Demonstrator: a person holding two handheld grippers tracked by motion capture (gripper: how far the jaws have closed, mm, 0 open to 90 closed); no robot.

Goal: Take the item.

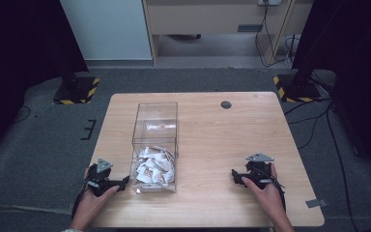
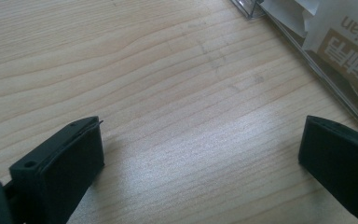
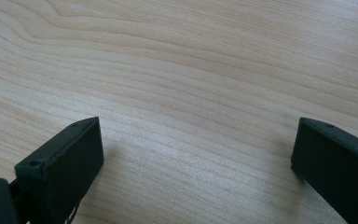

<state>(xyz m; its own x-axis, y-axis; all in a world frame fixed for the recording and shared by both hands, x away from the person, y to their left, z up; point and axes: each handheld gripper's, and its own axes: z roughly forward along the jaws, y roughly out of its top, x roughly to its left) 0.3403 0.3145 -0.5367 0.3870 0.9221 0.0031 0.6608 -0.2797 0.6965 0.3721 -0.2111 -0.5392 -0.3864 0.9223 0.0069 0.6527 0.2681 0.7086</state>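
Clear box [image 1: 155,126] of packets [image 1: 152,166] — left gripper [image 1: 121,182] just beside, jaws apart.

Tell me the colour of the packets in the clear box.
White with brown print, clearest in the left gripper view: packets, clear box.

"Mian" on a white packet [image 2: 340,42]

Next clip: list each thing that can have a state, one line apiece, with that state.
Left gripper: open, nothing between the jaws, resting by the box.
Right gripper: open, nothing between the jaws, over bare wood.
Clear box: upright on the table, no lid that I can see, far half bare.
Paper packets: heaped loosely in the near half of the box.
Table: level.
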